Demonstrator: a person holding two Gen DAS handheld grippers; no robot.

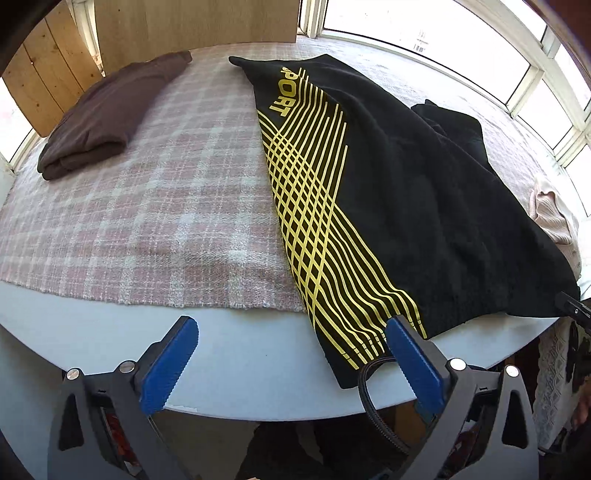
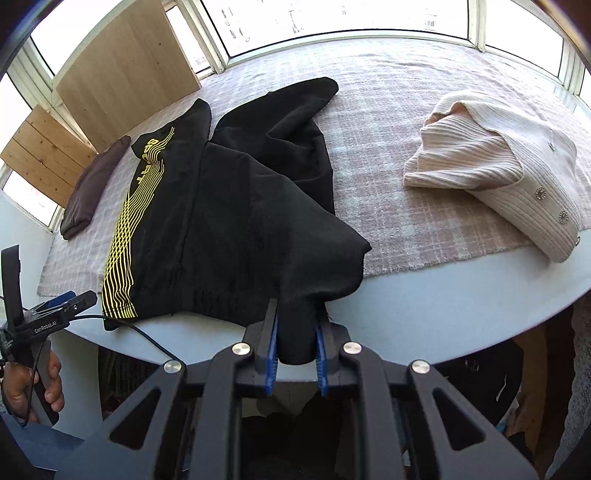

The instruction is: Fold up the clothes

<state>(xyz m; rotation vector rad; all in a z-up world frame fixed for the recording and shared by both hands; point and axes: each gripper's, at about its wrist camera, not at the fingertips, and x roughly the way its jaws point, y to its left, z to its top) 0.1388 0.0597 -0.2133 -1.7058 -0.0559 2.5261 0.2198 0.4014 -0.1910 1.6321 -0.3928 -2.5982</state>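
Harsh window backlight, fisheye-warped edges

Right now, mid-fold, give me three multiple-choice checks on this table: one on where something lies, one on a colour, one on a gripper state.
1. Where is the folded brown garment relative to the black sweatshirt?
A. on top of it
B. apart from it on the plaid blanket
C. hanging off the table edge

2. What colour are the sweatshirt's printed stripes?
A. white
B. red
C. yellow

3. What is the right gripper doing?
A. shut on the sweatshirt
B. open above the cream cardigan
C. shut on nothing

Answers: 1 B, bare blanket separates them. 2 C, yellow lines beside the lettering. 3 A, black fabric sits pinched between its blue pads; the left gripper is open.
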